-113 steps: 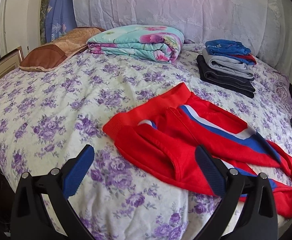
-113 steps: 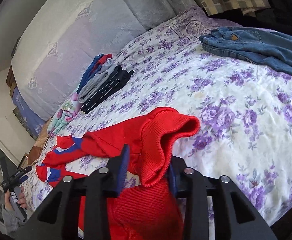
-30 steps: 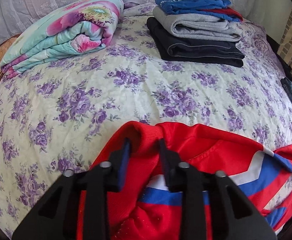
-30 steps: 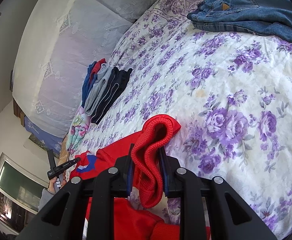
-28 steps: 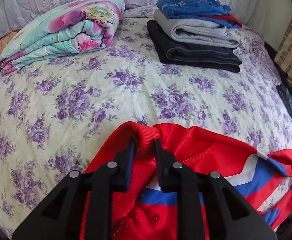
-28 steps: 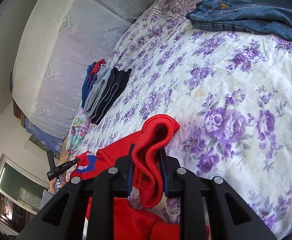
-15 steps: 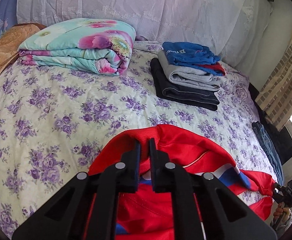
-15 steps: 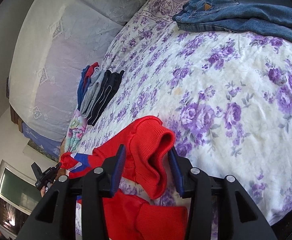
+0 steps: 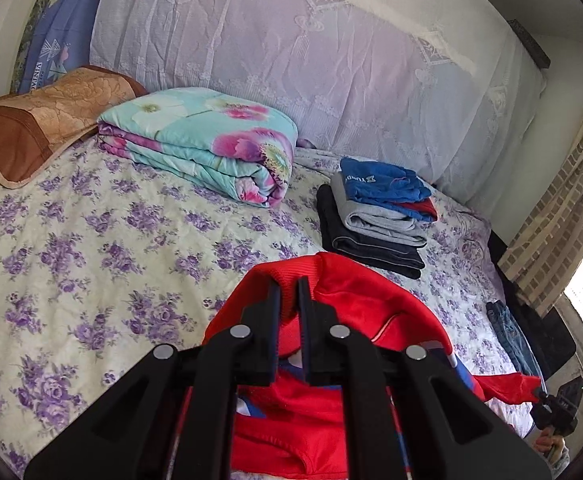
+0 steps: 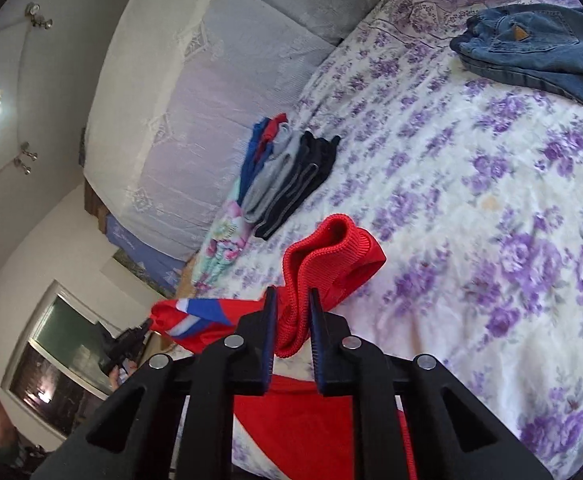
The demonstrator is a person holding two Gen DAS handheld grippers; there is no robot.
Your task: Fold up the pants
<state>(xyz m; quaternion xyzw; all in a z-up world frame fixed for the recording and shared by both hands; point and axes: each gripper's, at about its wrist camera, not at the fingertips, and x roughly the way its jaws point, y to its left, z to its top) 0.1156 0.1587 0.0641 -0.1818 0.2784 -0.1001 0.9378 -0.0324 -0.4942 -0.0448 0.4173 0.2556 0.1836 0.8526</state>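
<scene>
The red track pants (image 9: 355,304) with a blue and white side stripe hang between my two grippers above the flowered bed. My left gripper (image 9: 289,292) is shut on the ribbed red waistband and holds it lifted. My right gripper (image 10: 293,304) is shut on a ribbed red cuff (image 10: 331,252) at the leg end, which bunches up past the fingertips. The striped middle of the pants (image 10: 199,314) stretches off toward the other gripper, seen small at the left. Red cloth hangs below both grippers.
A stack of folded clothes (image 9: 375,216) sits at the back right of the bed, also in the right wrist view (image 10: 287,176). A folded floral quilt (image 9: 207,144) and a brown pillow (image 9: 39,120) lie at the headboard. Blue jeans (image 10: 531,48) lie near the bed's edge.
Both grippers have risen with the pants, lifting them off the bed. The right gripper, loose around the cuff half a second ago, has closed on it again.
</scene>
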